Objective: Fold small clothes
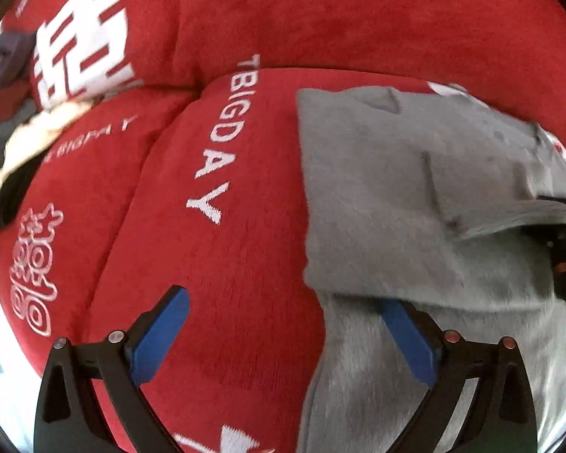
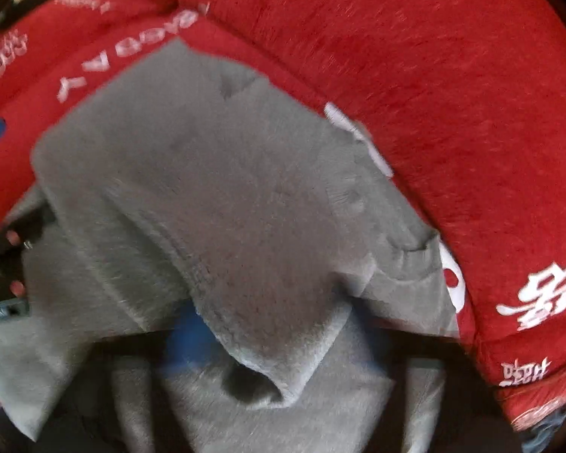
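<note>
Grey garment (image 1: 415,196) is lying right of my open left fingers (image 1: 283,339); right fingers (image 2: 275,339) are hiding under cloth, state unclear.

Red plush cushions (image 1: 226,271) with white lettering "BIGDAY" (image 1: 222,139) lie under and ahead of the left tongs. A red backrest cushion (image 2: 452,94) rises beyond the right tongs. A cream-coloured item (image 1: 37,132), blurred, sits far left of the left tongs.
</note>
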`<state>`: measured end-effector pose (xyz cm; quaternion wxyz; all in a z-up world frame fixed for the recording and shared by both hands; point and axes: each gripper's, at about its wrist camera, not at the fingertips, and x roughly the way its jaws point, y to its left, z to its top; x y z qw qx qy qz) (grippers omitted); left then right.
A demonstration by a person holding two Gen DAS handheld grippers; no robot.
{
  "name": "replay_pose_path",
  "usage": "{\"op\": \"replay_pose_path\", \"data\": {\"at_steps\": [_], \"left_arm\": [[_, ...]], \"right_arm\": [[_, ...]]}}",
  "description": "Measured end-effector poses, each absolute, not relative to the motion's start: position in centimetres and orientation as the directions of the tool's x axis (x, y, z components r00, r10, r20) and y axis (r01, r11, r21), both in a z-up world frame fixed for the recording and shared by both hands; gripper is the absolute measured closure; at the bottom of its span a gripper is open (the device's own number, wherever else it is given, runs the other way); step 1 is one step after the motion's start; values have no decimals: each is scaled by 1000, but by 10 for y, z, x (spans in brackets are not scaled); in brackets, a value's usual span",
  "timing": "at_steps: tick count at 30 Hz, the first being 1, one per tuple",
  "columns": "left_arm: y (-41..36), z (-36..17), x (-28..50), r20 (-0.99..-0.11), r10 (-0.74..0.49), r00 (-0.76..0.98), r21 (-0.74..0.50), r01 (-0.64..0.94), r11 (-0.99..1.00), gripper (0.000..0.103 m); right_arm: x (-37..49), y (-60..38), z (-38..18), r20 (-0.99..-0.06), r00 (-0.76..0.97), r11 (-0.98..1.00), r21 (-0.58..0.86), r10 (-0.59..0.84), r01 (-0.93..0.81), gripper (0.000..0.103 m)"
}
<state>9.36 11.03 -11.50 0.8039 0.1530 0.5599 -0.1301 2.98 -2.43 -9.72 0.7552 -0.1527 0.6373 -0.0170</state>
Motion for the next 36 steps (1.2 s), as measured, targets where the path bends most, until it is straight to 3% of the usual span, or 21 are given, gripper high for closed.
{"op": "replay_pose_path", "data": {"at_steps": [5, 11, 13, 14, 17, 23, 29, 31, 32, 33, 34, 36], "left_arm": [[113, -116, 104, -943, -33, 331, 88, 344, 935, 2], [121, -110, 99, -961, -60, 270, 57, 404, 913, 2], [127, -102, 95, -968, -83, 235, 27, 429, 903, 3], [132, -96, 95, -970, -110, 215, -6, 434, 901, 3], [134, -79, 111, -964, -184, 193, -82, 442, 893, 3], [88, -93, 185, -955, -248, 165, -151, 450, 880, 3], [63, -133, 231, -967, -240, 89, -190, 379, 906, 33], [61, -134, 232, -962, -259, 88, -209, 373, 904, 52], [59, -133, 232, -957, -280, 80, -230, 382, 895, 80], [56, -132, 231, -956, -286, 68, -239, 386, 891, 89], [56, -129, 232, -955, -285, 81, -234, 385, 893, 90], [61, -122, 234, -949, -297, 107, -241, 364, 900, 94]], "right_arm": [[14, -113, -50, -930, 360, 960, 165, 75, 226, 86], [-72, -228, -76, -841, 500, 591, 513, 204, 622, 84], [-96, -244, -101, -827, 502, 474, 559, 254, 681, 76], [-108, -249, -114, -825, 490, 425, 565, 282, 707, 65], [-129, -253, -123, -768, 562, 329, 640, 307, 694, 62], [-123, -248, -121, -756, 564, 335, 654, 333, 678, 50], [-126, -252, -127, -743, 567, 329, 668, 356, 668, 50], [-128, -254, -128, -737, 571, 323, 674, 362, 665, 50], [-127, -254, -128, -736, 571, 319, 674, 363, 666, 50], [-130, -256, -127, -737, 571, 314, 673, 362, 669, 50], [-130, -256, -126, -740, 569, 306, 669, 358, 677, 52], [-128, -257, -123, -757, 556, 306, 649, 342, 696, 95]]}}
